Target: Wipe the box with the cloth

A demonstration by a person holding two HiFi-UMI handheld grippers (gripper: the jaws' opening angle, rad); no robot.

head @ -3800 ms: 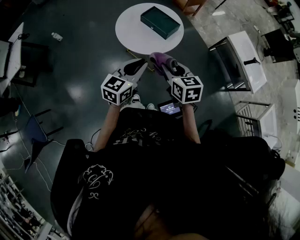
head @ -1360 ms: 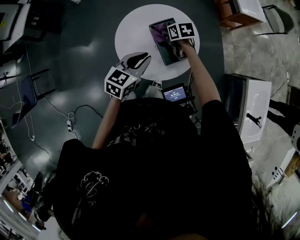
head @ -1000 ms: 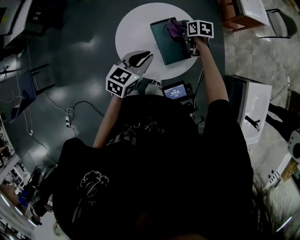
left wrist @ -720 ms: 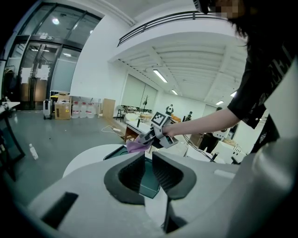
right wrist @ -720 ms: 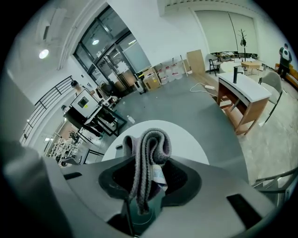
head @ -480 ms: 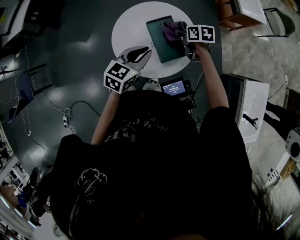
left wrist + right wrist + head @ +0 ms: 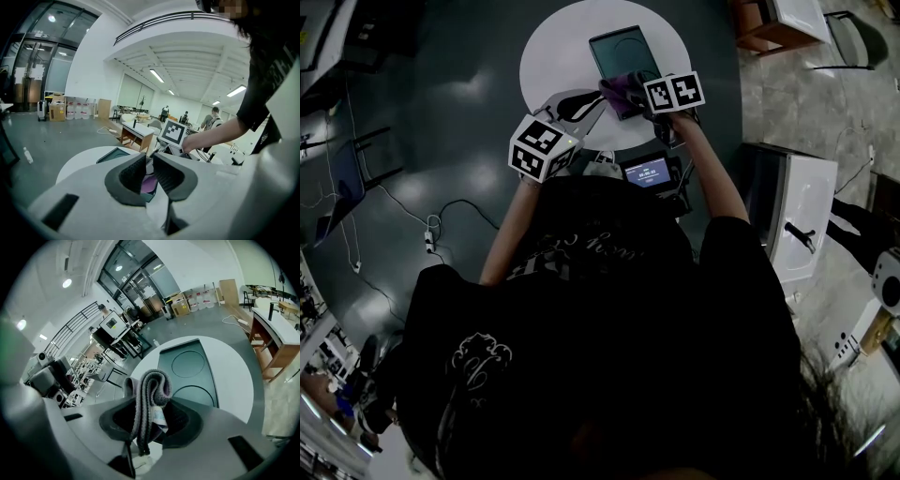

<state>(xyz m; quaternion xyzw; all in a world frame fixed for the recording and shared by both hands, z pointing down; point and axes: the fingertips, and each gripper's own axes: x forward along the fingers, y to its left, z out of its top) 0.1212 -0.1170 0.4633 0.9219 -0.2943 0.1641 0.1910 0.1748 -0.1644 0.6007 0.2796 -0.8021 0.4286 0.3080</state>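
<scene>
R tool (image 7: 151, 414) pinches the purple cloth (image 7: 151, 383) over the box (image 7: 619, 49) end at 6 o'clock. L tool (image 7: 149, 169) pressed nearly together, empty, at 7 o'clock of table (image 7: 551, 58).

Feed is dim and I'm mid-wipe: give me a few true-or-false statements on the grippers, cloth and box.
1. The right gripper is clamped on the purple cloth. True.
2. The dark green box lies on the floor. False: it lies on the round white table.
3. The left gripper holds the box. False: it holds nothing.
4. Two circle outlines mark the box top. True.
</scene>
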